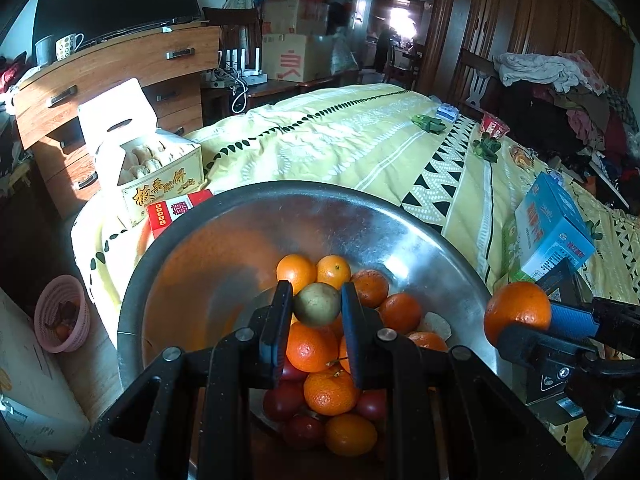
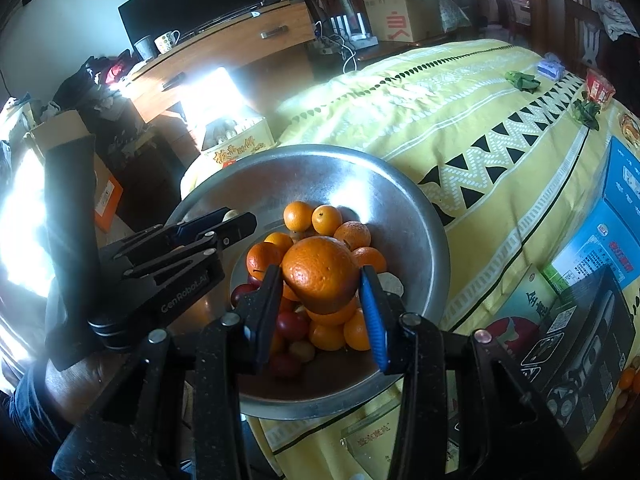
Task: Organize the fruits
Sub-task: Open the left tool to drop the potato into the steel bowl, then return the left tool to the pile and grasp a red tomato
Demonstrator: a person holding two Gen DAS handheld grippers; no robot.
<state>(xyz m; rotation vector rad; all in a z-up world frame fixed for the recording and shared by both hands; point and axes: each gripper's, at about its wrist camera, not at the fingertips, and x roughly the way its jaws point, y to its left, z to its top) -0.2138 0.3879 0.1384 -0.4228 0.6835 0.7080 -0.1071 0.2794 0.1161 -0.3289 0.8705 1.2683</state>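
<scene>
The left gripper (image 1: 317, 312) is clamped on a small greenish-brown fruit (image 1: 317, 305), held between its two pads above the heap in the steel bowl (image 1: 224, 240). The right gripper (image 2: 323, 280) is closed on a large orange (image 2: 320, 274), also raised over the bowl; from the left wrist view that same orange hangs out past the bowl's right rim, above the yellow bedspread (image 1: 340, 140).

Both grips look firm, so the step in hand seems to be the lift-out: each hand has one fruit taken from the mixed pile of oranges and dark red fruits. The next move calls for carrying each to its own place and letting go gently (round fruit will roll on soft bedding).

Where those places are is not evident. A pink basket (image 1: 60, 316) stands on the floor to the left with something in it, too dim to name. The lowest fruits in the bowl are hidden behind the gripper bodies, and the pale object at the bowl's right side is unclear.
</scene>
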